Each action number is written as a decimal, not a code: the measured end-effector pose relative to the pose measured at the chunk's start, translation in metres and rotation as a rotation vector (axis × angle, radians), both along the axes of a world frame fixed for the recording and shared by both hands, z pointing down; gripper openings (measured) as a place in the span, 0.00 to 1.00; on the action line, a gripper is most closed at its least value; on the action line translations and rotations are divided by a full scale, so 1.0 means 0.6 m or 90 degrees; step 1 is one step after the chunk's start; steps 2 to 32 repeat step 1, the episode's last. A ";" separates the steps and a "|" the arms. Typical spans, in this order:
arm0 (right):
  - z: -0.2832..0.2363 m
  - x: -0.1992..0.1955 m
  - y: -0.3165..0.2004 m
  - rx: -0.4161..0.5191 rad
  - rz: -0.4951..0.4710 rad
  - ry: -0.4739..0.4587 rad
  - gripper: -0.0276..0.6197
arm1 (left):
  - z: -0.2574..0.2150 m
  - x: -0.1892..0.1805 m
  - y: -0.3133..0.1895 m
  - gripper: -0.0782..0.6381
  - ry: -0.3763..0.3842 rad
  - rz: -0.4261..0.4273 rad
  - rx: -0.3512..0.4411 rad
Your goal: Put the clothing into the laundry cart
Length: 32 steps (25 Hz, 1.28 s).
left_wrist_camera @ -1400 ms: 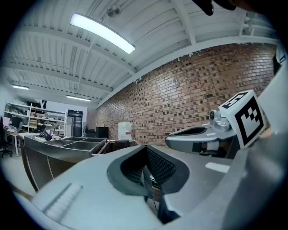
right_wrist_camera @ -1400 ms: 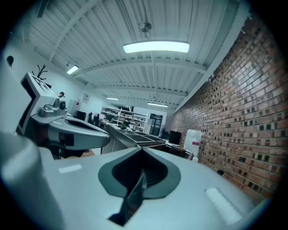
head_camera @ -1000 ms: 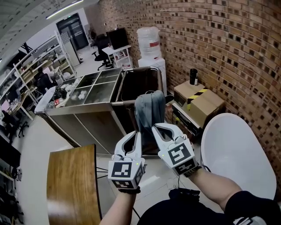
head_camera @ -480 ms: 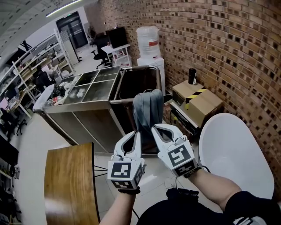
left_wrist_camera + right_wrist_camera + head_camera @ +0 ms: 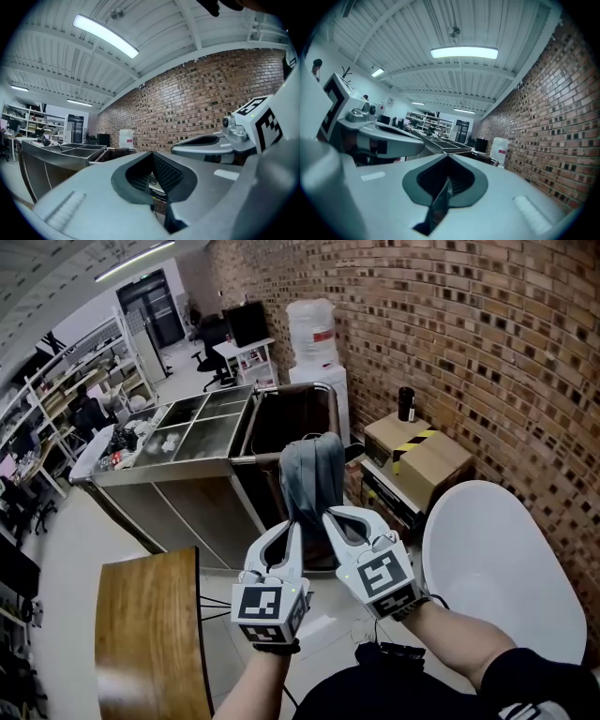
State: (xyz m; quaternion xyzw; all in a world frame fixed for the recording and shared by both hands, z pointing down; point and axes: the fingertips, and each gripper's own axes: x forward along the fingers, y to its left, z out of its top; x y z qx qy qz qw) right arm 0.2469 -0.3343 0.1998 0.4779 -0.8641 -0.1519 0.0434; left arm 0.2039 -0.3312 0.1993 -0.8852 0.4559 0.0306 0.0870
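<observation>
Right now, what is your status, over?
Right gripper jaws shut on grey garment. Left gripper shut beside it. Laundry cart ahead, garment not yet inside. No obstacle seen.

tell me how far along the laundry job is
Done: the grey-blue cloth garment is picked up, pinched by the left tool and the right tool, both shut. In hand: it hangs in front of the person, short of the dark laundry cart bin with a metal rim. Left: carry it over the rim and release it inside.
</observation>
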 end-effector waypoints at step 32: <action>-0.001 0.002 0.000 0.000 0.000 0.000 0.04 | -0.002 0.003 0.001 0.11 0.001 0.000 0.000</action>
